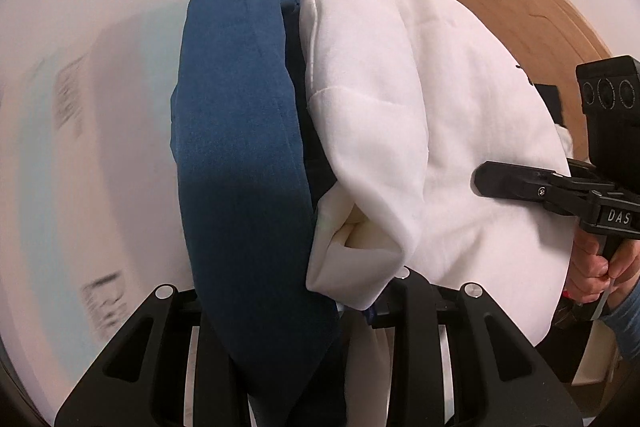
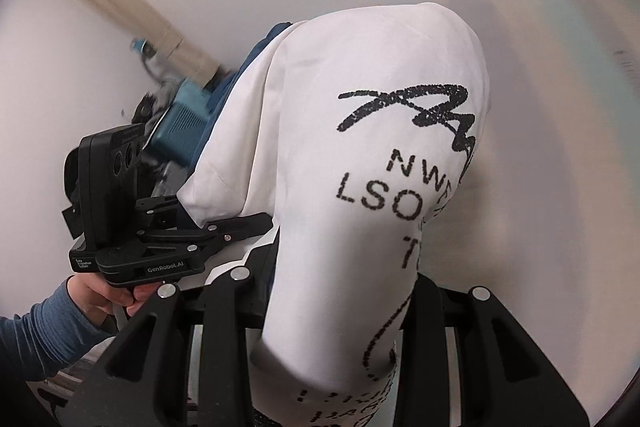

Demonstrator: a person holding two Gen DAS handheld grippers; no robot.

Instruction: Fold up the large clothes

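A large garment hangs lifted between both grippers. Its blue part (image 1: 240, 147) and white part (image 1: 420, 107) drape over my left gripper (image 1: 320, 291), which is shut on the cloth; the fingertips are buried in the folds. In the right wrist view the white cloth with black printed lettering (image 2: 360, 147) runs up between the fingers of my right gripper (image 2: 324, 291), which is shut on it. The right gripper (image 1: 492, 183) shows at the right edge of the white cloth. The left gripper (image 2: 256, 223) pinches the cloth's left side, with blue cloth (image 2: 248, 67) behind it.
Blurred pale surface (image 1: 80, 107) with faint print lies behind the garment. Wooden floor (image 1: 520, 7) shows at the upper right. A blurred teal object (image 2: 180, 123) and a beige strip (image 2: 120, 7) sit behind the left gripper. A hand (image 1: 592, 267) and blue sleeve (image 2: 32, 327) hold the grippers' handles.
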